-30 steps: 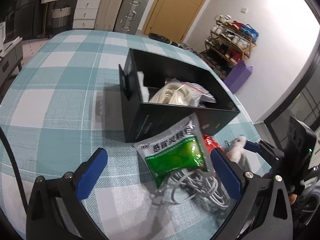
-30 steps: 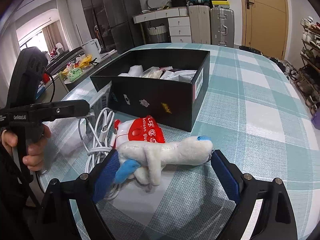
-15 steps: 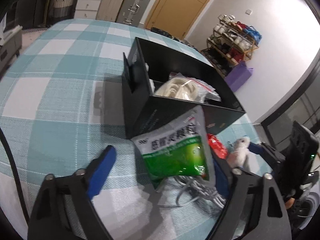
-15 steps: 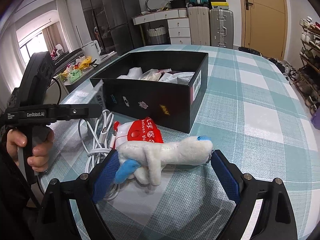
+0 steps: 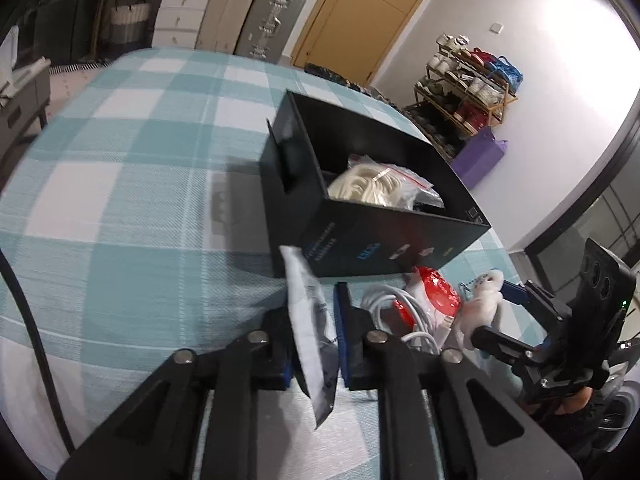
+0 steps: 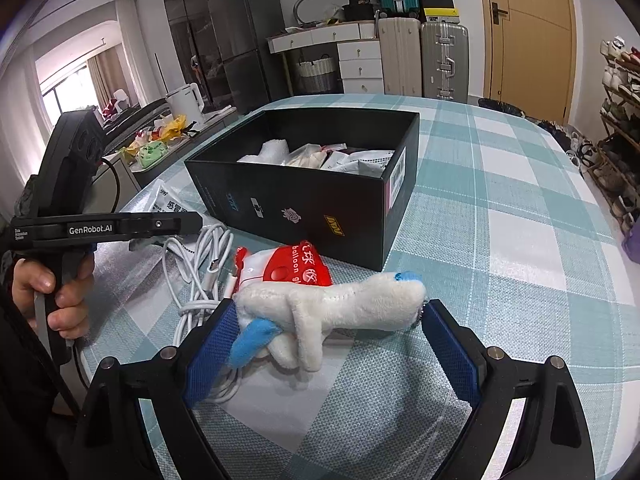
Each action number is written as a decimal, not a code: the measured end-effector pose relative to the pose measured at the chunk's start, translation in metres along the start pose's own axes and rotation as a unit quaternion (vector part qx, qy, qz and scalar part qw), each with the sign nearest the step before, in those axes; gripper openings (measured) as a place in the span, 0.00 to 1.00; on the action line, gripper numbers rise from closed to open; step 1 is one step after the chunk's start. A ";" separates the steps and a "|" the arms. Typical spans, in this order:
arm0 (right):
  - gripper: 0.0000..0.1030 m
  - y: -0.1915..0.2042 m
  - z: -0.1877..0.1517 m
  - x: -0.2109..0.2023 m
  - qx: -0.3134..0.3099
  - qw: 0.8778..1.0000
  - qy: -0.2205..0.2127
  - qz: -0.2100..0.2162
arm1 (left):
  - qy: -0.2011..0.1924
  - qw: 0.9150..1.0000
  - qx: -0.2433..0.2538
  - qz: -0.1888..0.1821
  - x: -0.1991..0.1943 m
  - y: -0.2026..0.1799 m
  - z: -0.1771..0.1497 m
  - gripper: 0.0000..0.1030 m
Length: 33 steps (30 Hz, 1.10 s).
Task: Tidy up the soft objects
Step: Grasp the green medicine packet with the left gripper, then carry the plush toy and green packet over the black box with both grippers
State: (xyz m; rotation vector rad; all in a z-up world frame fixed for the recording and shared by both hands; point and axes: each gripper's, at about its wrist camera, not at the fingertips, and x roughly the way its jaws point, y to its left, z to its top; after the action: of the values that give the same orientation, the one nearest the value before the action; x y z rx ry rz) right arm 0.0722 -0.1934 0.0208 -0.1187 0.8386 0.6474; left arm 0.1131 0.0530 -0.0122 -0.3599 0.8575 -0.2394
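My left gripper (image 5: 314, 344) is shut on the green-and-white medicine packet (image 5: 310, 332), which stands edge-on between the pads, lifted near the black box (image 5: 384, 236). The packet also shows in the right wrist view (image 6: 172, 204). My right gripper (image 6: 328, 340) is wide open around a white plush toy (image 6: 332, 304) with blue tips that lies on the tablecloth between the pads. The box (image 6: 320, 204) holds several soft packets. A red balloon packet (image 6: 296, 268) and a white cable (image 6: 200, 280) lie in front of the box.
The checked tablecloth (image 6: 520, 240) covers the table. The table's near edge is close behind the cable. A shoe rack (image 5: 468, 84) and suitcases (image 6: 420, 60) stand beyond the table.
My left gripper has shut on the medicine packet and turned it edge-on, lifting it off the cable. The right gripper and plush toy have not moved.
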 end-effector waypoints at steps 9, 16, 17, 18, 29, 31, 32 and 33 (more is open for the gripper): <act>0.90 0.002 0.003 -0.010 -0.003 1.000 -0.020 -0.005 | -0.035 0.999 0.015 0.019 -0.023 -0.001 0.003 0.05; 0.90 0.004 0.010 -0.026 -0.007 0.999 -0.053 -0.010 | -0.069 0.997 0.036 0.026 -0.044 -0.012 0.006 0.05; 0.90 0.004 0.011 -0.028 -0.007 0.998 -0.057 -0.010 | -0.073 0.996 0.038 0.025 -0.046 -0.014 0.007 0.05; 0.90 0.005 0.013 -0.031 -0.008 0.998 -0.062 -0.010 | -0.079 0.996 0.043 0.024 -0.049 -0.017 0.008 0.05; 0.90 0.012 0.036 -0.045 -0.026 0.995 -0.101 -0.010 | -0.110 0.989 0.087 0.035 -0.060 -0.044 0.025 0.05; 0.90 0.013 0.040 -0.046 -0.028 0.994 -0.104 -0.010 | -0.112 0.989 0.092 0.037 -0.059 -0.047 0.030 0.05; 0.90 0.013 0.042 -0.046 -0.030 0.994 -0.107 -0.009 | -0.113 0.988 0.094 0.037 -0.058 -0.049 0.032 0.05; 0.90 0.013 0.045 -0.046 -0.031 0.993 -0.110 -0.010 | -0.115 0.988 0.096 0.037 -0.057 -0.051 0.034 0.05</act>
State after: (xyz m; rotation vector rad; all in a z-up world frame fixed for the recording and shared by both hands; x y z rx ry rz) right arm 0.0715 -0.1898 0.0866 -0.1090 0.6050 0.6547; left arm 0.1000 0.0334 0.0682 -0.1716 0.6136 -0.2050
